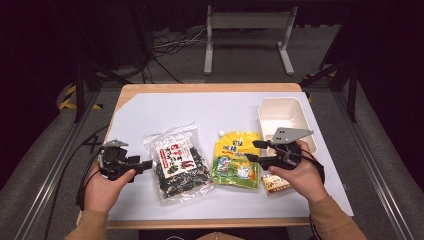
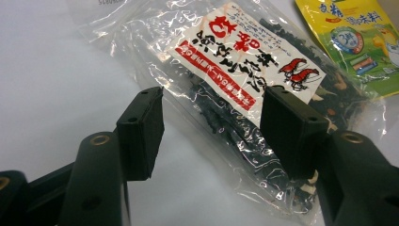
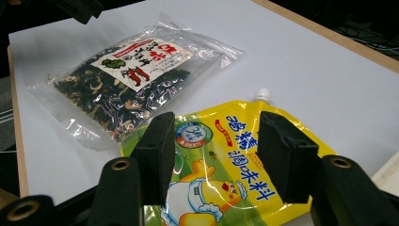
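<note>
A: How is the left gripper set relative to the clear seaweed bag?

B: It is held in the person's left hand just beside the bag's left edge, level with its middle. In the left gripper view the jaws are seen partly spread over that near edge of the bag, one over bare white mat, the other over the crinkled plastic. Nothing is pinched between them.

A: And the right gripper?

B: It is held in the right hand on the far side of the yellow pouch from the bag, its tips pointed over the pouch's right edge. In the right gripper view the jaws are seen spread wide with the pouch's printed face lying below and between them. The pads are not pressed on it, so nothing is gripped.

A: How is the rest laid out around the bag?

B: The yellow pouch is laid flat just to the bag's right, its white spout cap turned to the table's far side. A small printed box is found beyond the pouch, under the right hand. A cream tray is placed farther right and toward the back, well apart from the bag. All are laid on the white mat.
</note>
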